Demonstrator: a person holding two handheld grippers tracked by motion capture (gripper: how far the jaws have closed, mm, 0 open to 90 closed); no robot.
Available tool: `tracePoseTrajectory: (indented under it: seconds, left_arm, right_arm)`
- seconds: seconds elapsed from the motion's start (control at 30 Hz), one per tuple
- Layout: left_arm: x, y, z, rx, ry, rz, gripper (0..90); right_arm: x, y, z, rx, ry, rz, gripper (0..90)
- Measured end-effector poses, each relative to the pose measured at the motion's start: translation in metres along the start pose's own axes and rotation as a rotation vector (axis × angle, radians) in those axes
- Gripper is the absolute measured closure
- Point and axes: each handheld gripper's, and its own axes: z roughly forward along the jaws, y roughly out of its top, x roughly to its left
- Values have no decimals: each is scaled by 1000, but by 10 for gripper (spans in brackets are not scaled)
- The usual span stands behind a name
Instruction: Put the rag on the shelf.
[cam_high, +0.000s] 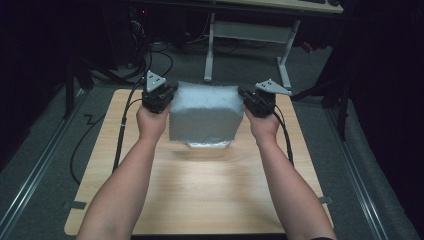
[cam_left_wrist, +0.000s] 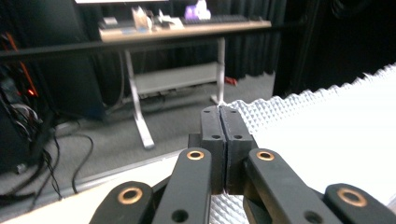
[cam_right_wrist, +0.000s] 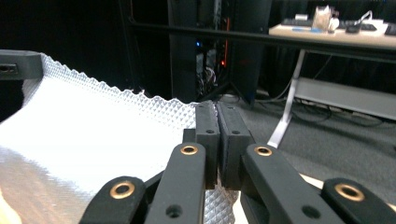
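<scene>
A silver quilted sheet (cam_high: 204, 111) hangs stretched between the two grippers above the far half of the surface (cam_high: 200, 190), its lower edge touching or just over the wood at 12 o'clock from the person. The left gripper (cam_high: 165, 96) pinches the top corner at 10 o'clock, and the left gripper view shows its jaws pressed together on the embossed edge (cam_left_wrist: 261, 109). The right gripper (cam_high: 250, 99) holds the opposite corner at 2 o'clock, jaws likewise clamped on the zigzag-cut edge (cam_right_wrist: 154, 105).

The step in hand looks like spreading or laying the sheet flat. To do it well, both hands should keep level with each other and hold the top edge taut, so the sheet comes down without a sag or a fold. The bottom edge should land first, then the rest be drawn over the surface. Both grips sit close to the edge, so a sharp tug could pull a corner free.
</scene>
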Motion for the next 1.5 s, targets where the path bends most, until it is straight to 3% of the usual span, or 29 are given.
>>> tracePoseTrajectory:
  seconds: [0.3,0.73,1.3,1.5]
  left_arm:
    - [5,-30,10,68,-49,-31,900]
    - [0,-68,13,110,-104,-96,900]
    - [-5,-96,14,154,-126,-119,900]
    - [-8,-102,15,170,-128,-110,900]
  right_arm:
    - [-10,-24,17,90,26,6,887]
    - [-10,-55,18,127,39,49,886]
    - [-8,-80,17,166,38,59,884]
    - [-9,-89,18,188,35,67,884]
